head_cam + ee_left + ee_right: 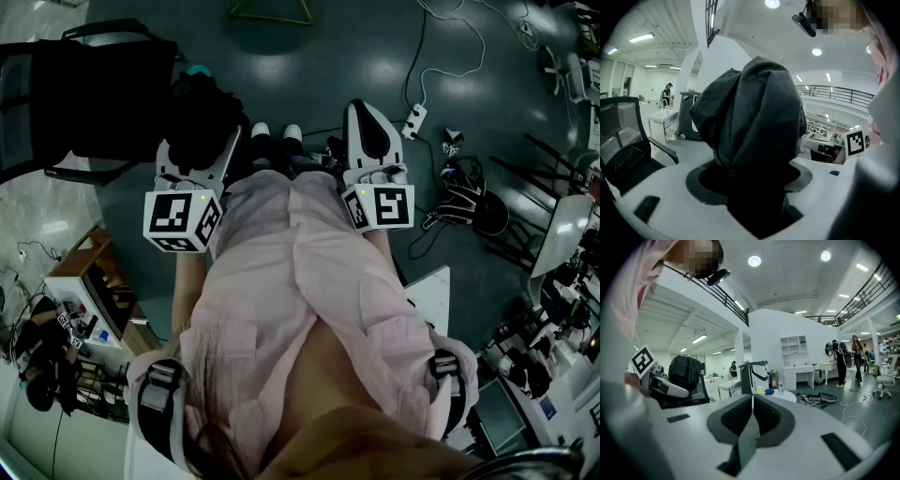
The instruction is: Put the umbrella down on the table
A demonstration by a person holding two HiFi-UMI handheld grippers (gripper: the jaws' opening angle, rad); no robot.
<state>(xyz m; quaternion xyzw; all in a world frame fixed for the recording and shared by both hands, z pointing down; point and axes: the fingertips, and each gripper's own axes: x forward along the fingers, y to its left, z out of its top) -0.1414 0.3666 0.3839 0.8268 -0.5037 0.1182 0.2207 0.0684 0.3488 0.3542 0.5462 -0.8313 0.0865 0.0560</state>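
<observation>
Nothing set down yet: folded umbrella clamped in left hand-held gripper, above the floor; right hand-held gripper, beside the umbrella, closed and empty. Lowering remains.

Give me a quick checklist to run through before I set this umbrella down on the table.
1. Umbrella gripped by the left gripper: ok, it sits between the jaws.
2. Umbrella folded: ok, the fabric is bunched closed.
3. Right gripper free: ok, jaws together on nothing.
4. Table under the umbrella: not ok, the head view shows floor below it.
5. Landing spot clear: cannot tell; the round table ahead carries a cup and a bottle.
</observation>
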